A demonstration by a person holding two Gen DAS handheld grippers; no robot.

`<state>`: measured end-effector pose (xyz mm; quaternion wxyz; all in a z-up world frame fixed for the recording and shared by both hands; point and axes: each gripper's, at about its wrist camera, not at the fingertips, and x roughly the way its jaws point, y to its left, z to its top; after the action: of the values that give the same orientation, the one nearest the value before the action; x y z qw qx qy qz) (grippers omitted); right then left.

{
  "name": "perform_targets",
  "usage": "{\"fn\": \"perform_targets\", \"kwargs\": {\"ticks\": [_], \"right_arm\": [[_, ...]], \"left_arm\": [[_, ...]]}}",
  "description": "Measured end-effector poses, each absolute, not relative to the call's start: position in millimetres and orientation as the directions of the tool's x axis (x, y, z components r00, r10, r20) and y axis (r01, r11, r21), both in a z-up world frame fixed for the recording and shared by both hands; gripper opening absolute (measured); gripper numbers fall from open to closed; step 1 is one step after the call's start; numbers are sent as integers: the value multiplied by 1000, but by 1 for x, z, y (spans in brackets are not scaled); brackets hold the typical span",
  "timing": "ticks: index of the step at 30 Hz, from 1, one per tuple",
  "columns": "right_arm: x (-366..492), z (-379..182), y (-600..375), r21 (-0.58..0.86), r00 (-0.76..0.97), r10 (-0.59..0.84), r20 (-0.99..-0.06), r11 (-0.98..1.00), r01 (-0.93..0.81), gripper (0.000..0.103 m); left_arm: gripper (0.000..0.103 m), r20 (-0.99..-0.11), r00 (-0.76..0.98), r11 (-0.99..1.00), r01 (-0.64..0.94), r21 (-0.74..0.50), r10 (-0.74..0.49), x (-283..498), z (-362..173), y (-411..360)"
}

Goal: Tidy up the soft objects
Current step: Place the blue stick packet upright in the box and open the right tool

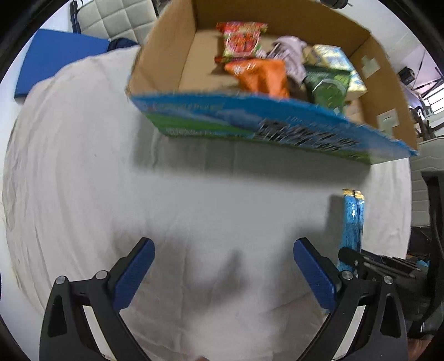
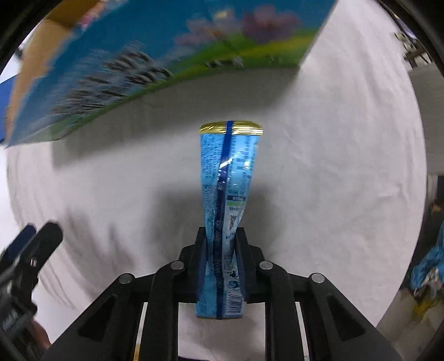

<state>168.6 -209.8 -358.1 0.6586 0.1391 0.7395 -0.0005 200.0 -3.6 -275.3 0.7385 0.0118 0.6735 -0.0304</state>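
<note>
A cardboard box (image 1: pixel 166 50) with a blue and green printed front stands on the white cloth; its front also shows in the right wrist view (image 2: pixel 155 55). Inside lie a red snack bag (image 1: pixel 241 39), an orange bag (image 1: pixel 260 75), a pale cloth (image 1: pixel 291 52) and green packets (image 1: pixel 327 86). My right gripper (image 2: pixel 221 236) is shut on a blue snack pouch (image 2: pixel 230 163) with a gold top edge, held upright above the cloth in front of the box; the pouch also shows in the left wrist view (image 1: pixel 352 219). My left gripper (image 1: pixel 223 247) is open and empty over the cloth.
The white cloth (image 1: pixel 83 166) covers the table. A blue pad (image 1: pixel 61 58) and a quilted white chair (image 1: pixel 122 19) lie beyond the far left edge. A blue crumpled thing (image 2: pixel 430 266) sits off the right edge. The left gripper (image 2: pixel 25 250) shows at the left of the right wrist view.
</note>
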Motion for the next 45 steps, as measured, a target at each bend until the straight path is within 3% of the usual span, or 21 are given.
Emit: {"fn": "perform_targets", "kwargs": {"ticks": [10,16,21,27,41,45], "right_arm": [[173,-236,-227,278,90,269,-959,955,106,19],[241,-189,-244,232,190,211,-959,968,95,19],[305,-202,-254,160,197,131,-972,978,137,19],[355,-243,-254,82,162,55,-985,983,163,19],[388,-292,-256,-28,68,-38,-997,990,140,20],[388,-291,-253,-27,81,-37,-996,991,130,39]], "left_arm": [[103,-967,228,991,100,-93,-114,207,-182,-21],[103,-948,285,985,137,-106,-142,257,-153,-32],[103,-946,305,986,153,-66,-110,311,-156,-48],[103,-967,216,986,122,-111,-135,369,-189,-50],[103,-981,172,990,127,-63,-85,400,-218,-50],[103,-982,171,990,128,-59,-81,402,-219,-50]]}}
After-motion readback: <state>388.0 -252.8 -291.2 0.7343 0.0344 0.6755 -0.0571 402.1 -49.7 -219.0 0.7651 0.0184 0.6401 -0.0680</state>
